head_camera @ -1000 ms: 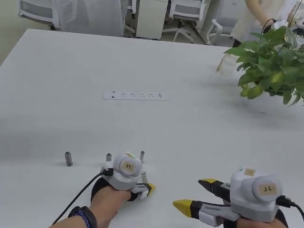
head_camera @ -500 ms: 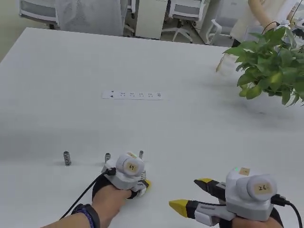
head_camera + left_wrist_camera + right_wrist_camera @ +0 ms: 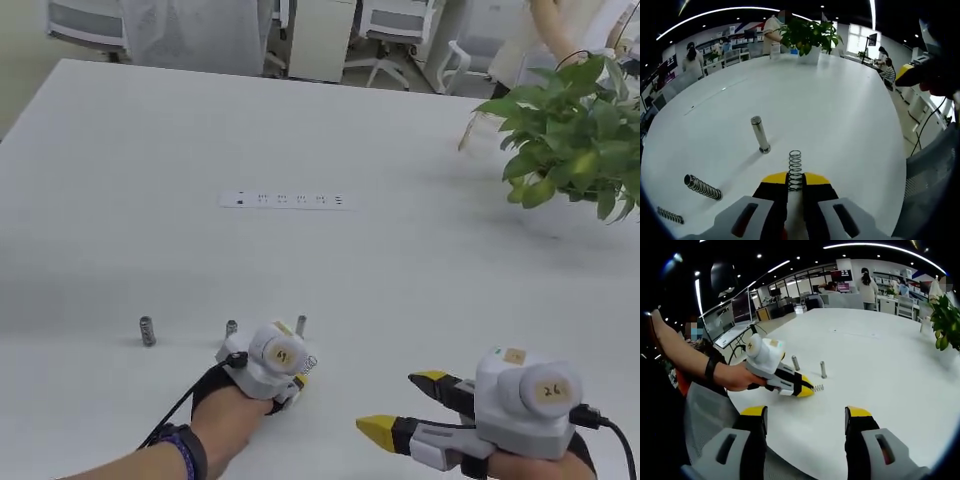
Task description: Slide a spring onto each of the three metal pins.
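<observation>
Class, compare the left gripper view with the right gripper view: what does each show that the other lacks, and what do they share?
Left gripper view, not the right: a farther sprung pin. Right gripper view, not the left: the hand holding the left tongs, with a dark wristband. Both: the left tongs shut on the spring, the bare pin, one sprung pin and the plant.

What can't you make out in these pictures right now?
- Head view: the spring, mostly hidden by the left tongs' own body.
- Right gripper view: the leftmost pin, behind the left tongs.
- Head view: the power strip's markings, too small.
</observation>
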